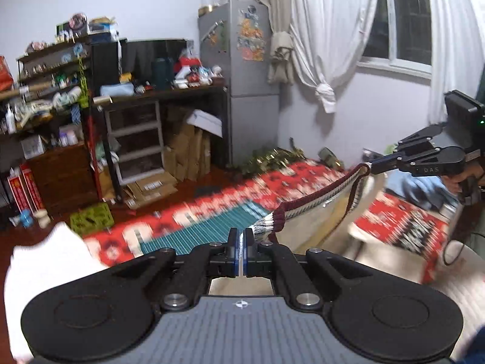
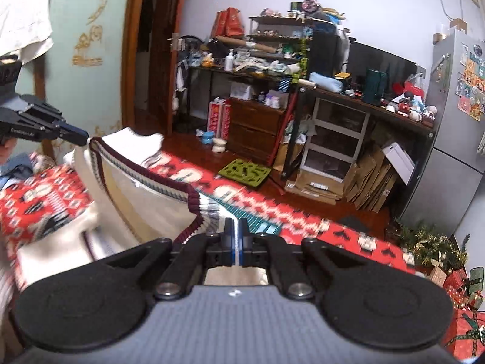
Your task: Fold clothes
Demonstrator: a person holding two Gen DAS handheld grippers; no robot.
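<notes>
A cream knit sweater [image 1: 321, 224] with a maroon, white and teal striped ribbed hem [image 1: 327, 191] hangs above a bed covered by a red patterned blanket [image 1: 306, 179]. My left gripper [image 1: 241, 233] is shut on one end of the hem. My right gripper [image 1: 374, 166], held by a hand at the right edge, is shut on the other end. The right wrist view has the right gripper [image 2: 235, 223] pinching the hem [image 2: 145, 173], the left gripper [image 2: 85, 138] at its far end, and the sweater body [image 2: 142, 212] sagging between them.
A stack of white folded cloth [image 1: 45, 261] lies on the bed's left side. Beyond the bed are a wooden floor with a green mat [image 2: 244, 173], cluttered shelves [image 1: 51, 97], a desk [image 1: 163, 91], cardboard [image 1: 188, 154], a grey fridge [image 1: 239, 69] and wrapped gifts [image 2: 463, 291].
</notes>
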